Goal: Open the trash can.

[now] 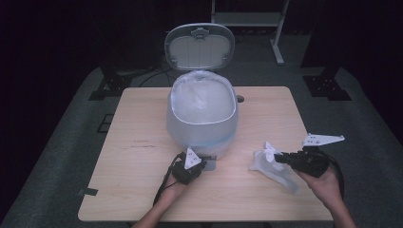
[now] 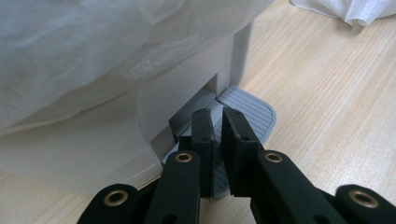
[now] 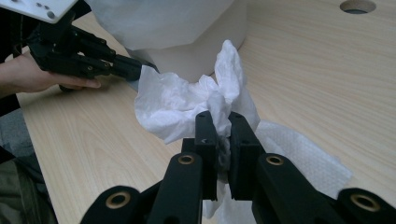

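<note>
Left gripper (image 1: 202, 165), jaws closed, presses the grey ribbed pedal (image 2: 250, 109), propping the white lined bin's (image 1: 202, 118) lid (image 1: 199, 46) open. Right gripper (image 1: 280, 157) pinches the crumpled white tissue (image 3: 187, 102) at four o'clock from the bin, partly lifted off the table (image 1: 142, 156), apparently for disposal.

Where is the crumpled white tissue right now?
The crumpled tissue is pinched in the right gripper, at the right of the high view, just right of the pedal bin.

On your surface (image 1: 142, 199) the bin (image 1: 202, 118) stands centre-back; its pedal (image 2: 243, 112) faces you; the crumpled tissue (image 1: 273, 166) lies to its right.
</note>
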Demonstrator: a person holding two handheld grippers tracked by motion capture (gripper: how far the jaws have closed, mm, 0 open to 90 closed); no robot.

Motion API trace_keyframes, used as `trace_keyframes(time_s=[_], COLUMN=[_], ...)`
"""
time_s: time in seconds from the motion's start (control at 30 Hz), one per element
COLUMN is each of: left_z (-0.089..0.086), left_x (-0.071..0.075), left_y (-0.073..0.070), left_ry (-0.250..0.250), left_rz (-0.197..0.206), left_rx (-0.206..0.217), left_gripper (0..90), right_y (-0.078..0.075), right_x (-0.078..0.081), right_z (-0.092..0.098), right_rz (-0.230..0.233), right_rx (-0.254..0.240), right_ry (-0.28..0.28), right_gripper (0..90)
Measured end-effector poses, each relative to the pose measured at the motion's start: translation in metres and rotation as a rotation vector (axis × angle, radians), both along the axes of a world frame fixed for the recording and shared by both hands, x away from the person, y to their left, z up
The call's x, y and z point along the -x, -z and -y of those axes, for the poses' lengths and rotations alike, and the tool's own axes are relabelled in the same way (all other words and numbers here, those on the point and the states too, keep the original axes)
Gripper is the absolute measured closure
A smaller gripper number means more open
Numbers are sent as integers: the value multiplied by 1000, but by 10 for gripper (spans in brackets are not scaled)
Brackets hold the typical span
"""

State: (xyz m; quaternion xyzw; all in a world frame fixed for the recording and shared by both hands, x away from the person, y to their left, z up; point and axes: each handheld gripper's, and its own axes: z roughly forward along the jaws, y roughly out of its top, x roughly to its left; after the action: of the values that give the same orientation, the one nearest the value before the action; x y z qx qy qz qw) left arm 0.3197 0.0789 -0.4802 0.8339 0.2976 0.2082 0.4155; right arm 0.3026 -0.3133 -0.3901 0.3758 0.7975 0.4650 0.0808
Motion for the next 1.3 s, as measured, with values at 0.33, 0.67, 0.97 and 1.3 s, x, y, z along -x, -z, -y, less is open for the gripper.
trace_keyframes(time_s=[0.33,0.67,0.97,1.3], left_z=[-1,0,0,0], left_x=[-1,0,0,0], left_y=[0,0,0,0], left_ry=[2,-1,0,-1], left_rz=[-6,0,-3,0], left_rx=[5,3,2,7], left_gripper=[834,833,831,831], right_y=[-15,-29,-48,-62], right_x=[-1,-4,-7,-11], right_z=[-1,-8,-16,-20], right_rz=[16,15,34,43], right_rx=[-12,-1,8,-19], right_ry=[-6,-26,-39,-50], right_gripper=[837,837,836,837])
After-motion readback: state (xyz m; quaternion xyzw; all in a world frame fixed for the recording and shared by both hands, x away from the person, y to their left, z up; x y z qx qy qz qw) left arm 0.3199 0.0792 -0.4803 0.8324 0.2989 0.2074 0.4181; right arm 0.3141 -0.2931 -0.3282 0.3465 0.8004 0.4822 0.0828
